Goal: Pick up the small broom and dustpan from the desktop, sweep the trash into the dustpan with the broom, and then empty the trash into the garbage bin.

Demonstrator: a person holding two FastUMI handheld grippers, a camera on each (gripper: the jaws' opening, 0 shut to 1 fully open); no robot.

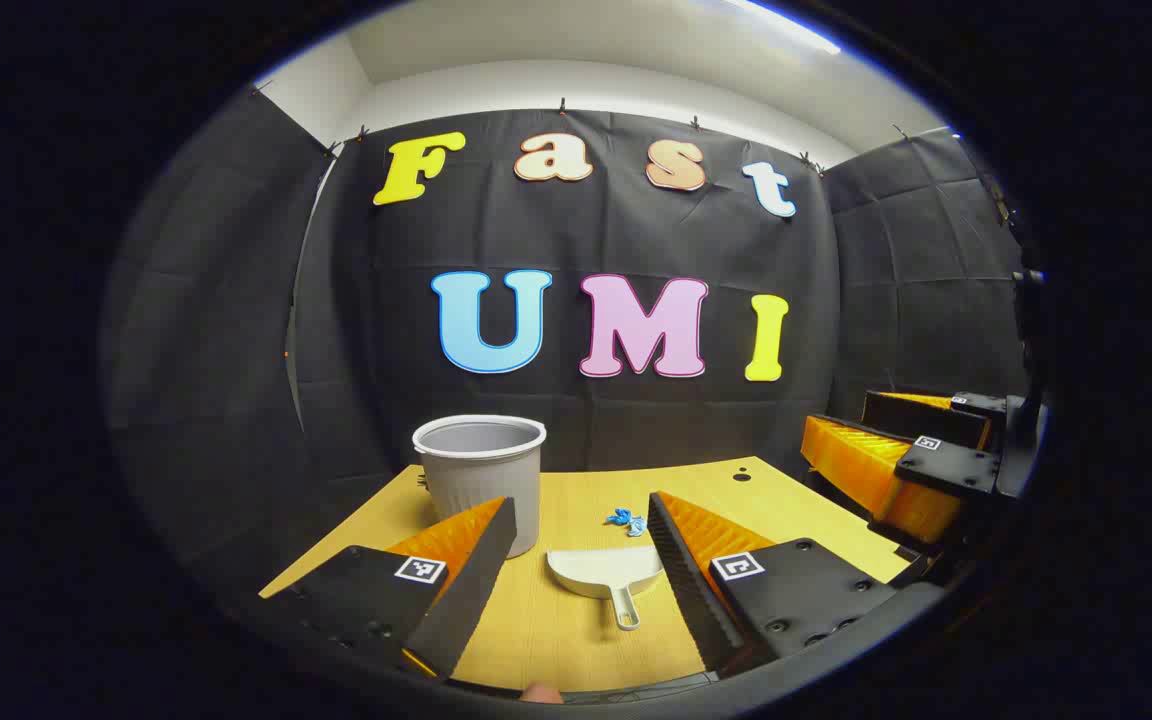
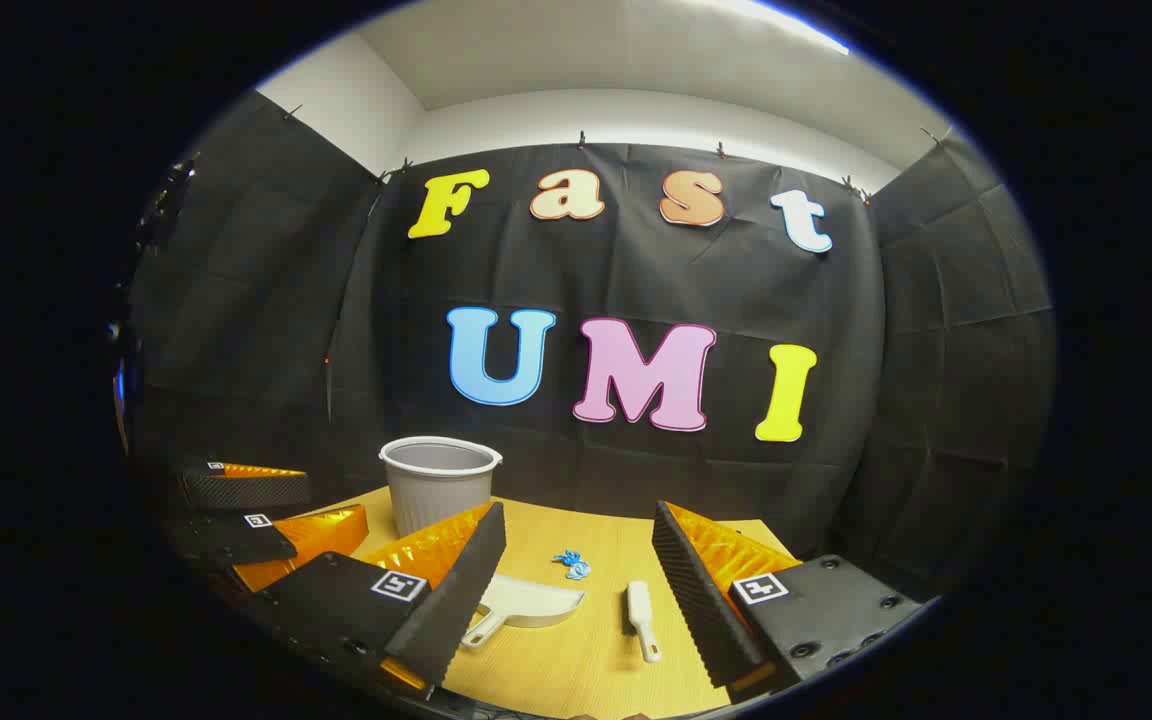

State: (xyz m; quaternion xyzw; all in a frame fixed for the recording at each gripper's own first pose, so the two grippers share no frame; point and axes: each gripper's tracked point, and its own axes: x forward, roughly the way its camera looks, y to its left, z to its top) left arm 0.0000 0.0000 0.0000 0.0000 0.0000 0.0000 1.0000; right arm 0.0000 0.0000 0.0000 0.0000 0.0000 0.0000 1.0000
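- Left gripper (image 1: 576,560): jaws spread wide, nothing between the fingers, held above the near edge of the desk (image 1: 556,630).
- Left gripper view: dustpan (image 1: 604,572) lies flat on the desk between the two fingers, pan toward 12 o'clock, handle toward 6.
- Trash (image 1: 625,519), a small blue crumpled bit, sits just past the dustpan's far edge at about 1 o'clock from it, apart from it.
- Garbage bin (image 1: 481,478), grey with white rim, stands upright at 10–11 o'clock from the dustpan, partly behind the left finger.
- Right gripper (image 1: 896,455) shows in the left gripper view at 3 o'clock, over the desk's right edge.
- Right gripper (image 2: 576,590) in its own view: jaws also wide apart, holding nothing.
- Right gripper view: small broom (image 2: 641,615), white, lies on the desk between the fingers, handle toward 6 o'clock.
- Dustpan (image 2: 531,605) is at 9 o'clock from the broom, near but not touching, handle partly behind the left finger.
- Trash (image 2: 572,565) is at 11 o'clock from the broom; bin (image 2: 436,485) at 10–11 o'clock, farther back.
- Left gripper (image 2: 266,515) shows at 9 o'clock of the right gripper view.
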